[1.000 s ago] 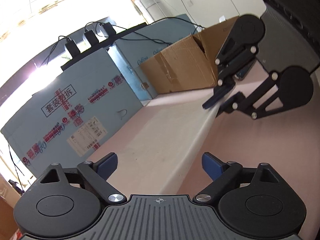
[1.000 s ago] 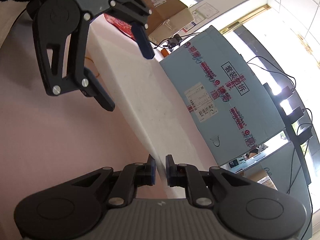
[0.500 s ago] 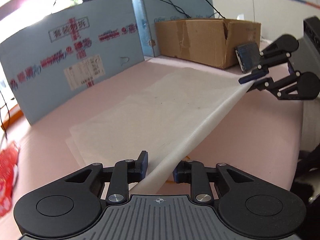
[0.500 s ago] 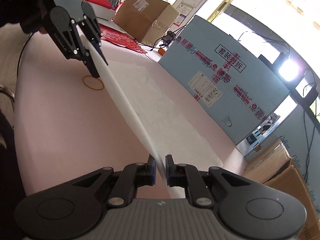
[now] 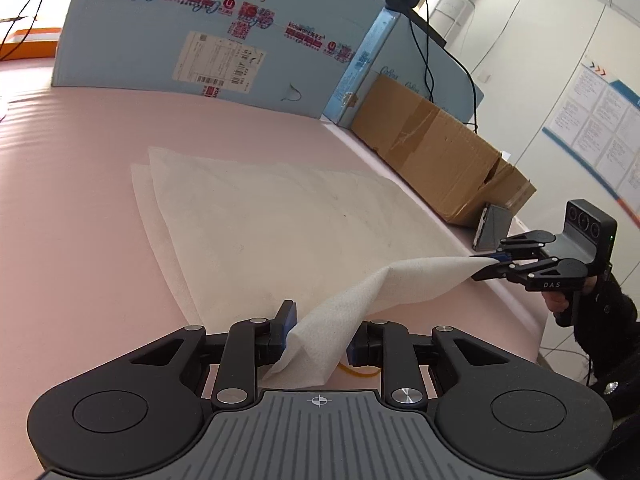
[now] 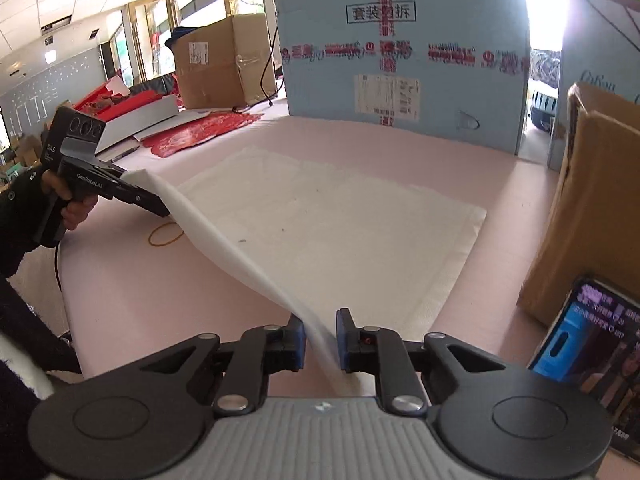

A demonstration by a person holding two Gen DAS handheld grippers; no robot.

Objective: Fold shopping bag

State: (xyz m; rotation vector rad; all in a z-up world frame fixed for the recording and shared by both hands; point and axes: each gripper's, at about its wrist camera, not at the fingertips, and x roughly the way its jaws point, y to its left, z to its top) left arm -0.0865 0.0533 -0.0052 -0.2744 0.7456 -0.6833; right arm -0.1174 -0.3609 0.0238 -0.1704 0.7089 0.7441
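A white shopping bag (image 5: 280, 220) (image 6: 340, 220) lies flat on the pink table (image 5: 72, 200), its near edge lifted into a sagging fold between both grippers. My left gripper (image 5: 320, 324) is shut on a bunched corner of that edge; in the right wrist view it (image 6: 160, 208) shows at the left, fabric running from its tip. My right gripper (image 6: 320, 328) has its jaws opening. The thin bag edge passes between the pads, against the left pad (image 6: 298, 340), with a gap to the right one. In the left wrist view it (image 5: 482, 266) sits at the fold's far end.
A large blue box (image 5: 200, 32) (image 6: 400, 68) stands behind the bag. An open cardboard box (image 5: 432, 156) (image 6: 600, 200) and a lit phone (image 6: 592, 344) stand on the right. A rubber band (image 6: 164, 236) lies near the left gripper. Red paper goods (image 6: 192, 136) lie far left.
Both grippers rolled from tilted to level and moved apart along the bag's edge. The left closed on the bag edge. The gap between the right pads widened and the fold now sags.
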